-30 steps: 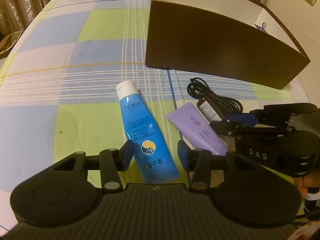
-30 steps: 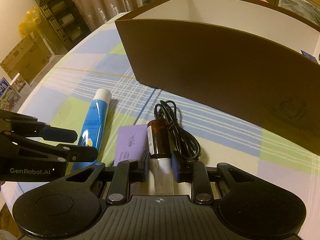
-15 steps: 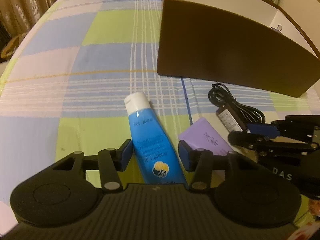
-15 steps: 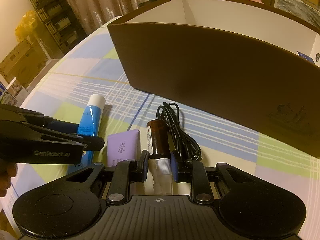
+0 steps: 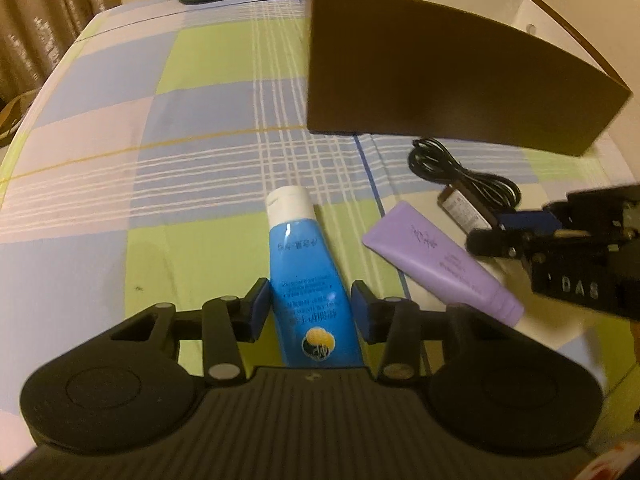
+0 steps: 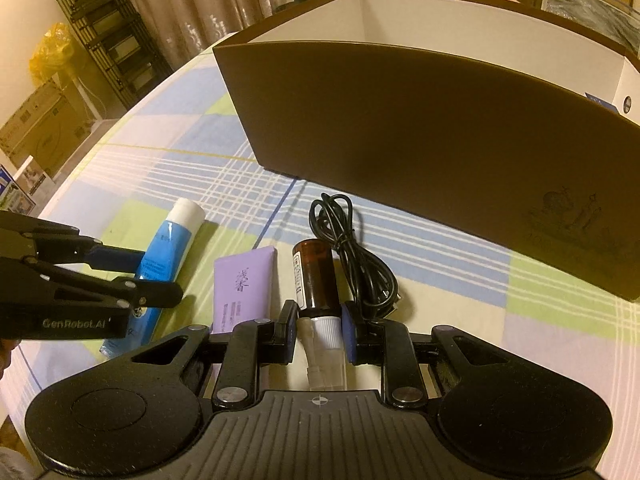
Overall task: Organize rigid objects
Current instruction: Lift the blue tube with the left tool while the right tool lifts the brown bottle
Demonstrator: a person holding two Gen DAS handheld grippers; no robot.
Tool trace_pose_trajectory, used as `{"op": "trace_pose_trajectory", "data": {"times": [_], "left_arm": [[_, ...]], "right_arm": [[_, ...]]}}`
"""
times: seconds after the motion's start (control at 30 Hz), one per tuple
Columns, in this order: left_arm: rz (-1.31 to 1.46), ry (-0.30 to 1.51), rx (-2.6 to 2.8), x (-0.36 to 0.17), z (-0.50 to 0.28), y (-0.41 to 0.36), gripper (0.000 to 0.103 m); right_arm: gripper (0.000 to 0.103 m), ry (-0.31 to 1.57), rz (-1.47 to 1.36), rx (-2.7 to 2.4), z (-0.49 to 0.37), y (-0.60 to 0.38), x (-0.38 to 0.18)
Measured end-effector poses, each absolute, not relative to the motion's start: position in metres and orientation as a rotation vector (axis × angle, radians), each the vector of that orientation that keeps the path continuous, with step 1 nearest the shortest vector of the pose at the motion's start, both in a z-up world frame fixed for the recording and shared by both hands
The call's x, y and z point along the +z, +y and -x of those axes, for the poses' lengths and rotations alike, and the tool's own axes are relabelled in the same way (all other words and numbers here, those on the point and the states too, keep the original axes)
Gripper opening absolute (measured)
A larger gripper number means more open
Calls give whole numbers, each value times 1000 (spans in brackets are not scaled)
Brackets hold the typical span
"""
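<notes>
On the checked cloth (image 5: pixel 192 128), the "GenRobot.AI" left gripper (image 5: pixel 310 306) is closing around the blue tube (image 5: pixel 310 280), pads not yet pressing; the right gripper (image 6: pixel 318 326) clamps the amber bottle (image 6: pixel 316 276).

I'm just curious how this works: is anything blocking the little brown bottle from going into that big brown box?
Only the box's own near wall, which the brown bottle must clear; the box's top is open. The right tongs are shut on the bottle's white cap. The black cable lies beside it, not across it.

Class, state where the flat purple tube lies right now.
In the right wrist view, the flat purple tube lies on the checked tablecloth, between the blue tube and the brown glass bottle.
</notes>
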State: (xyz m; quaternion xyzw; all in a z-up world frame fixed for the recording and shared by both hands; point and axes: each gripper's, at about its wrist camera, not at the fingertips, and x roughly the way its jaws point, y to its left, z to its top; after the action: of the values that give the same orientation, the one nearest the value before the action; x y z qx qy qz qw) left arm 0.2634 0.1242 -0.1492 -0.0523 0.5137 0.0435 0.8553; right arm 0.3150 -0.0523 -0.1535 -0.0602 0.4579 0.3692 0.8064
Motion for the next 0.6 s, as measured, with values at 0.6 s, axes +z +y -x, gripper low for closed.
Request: {"op": "trace_pose_trajectory", "data": {"times": [0.6], "left_arm": [[65, 1089, 111, -148, -270, 111, 37]], "right_arm": [[23, 968, 163, 791, -314, -47, -154]]}}
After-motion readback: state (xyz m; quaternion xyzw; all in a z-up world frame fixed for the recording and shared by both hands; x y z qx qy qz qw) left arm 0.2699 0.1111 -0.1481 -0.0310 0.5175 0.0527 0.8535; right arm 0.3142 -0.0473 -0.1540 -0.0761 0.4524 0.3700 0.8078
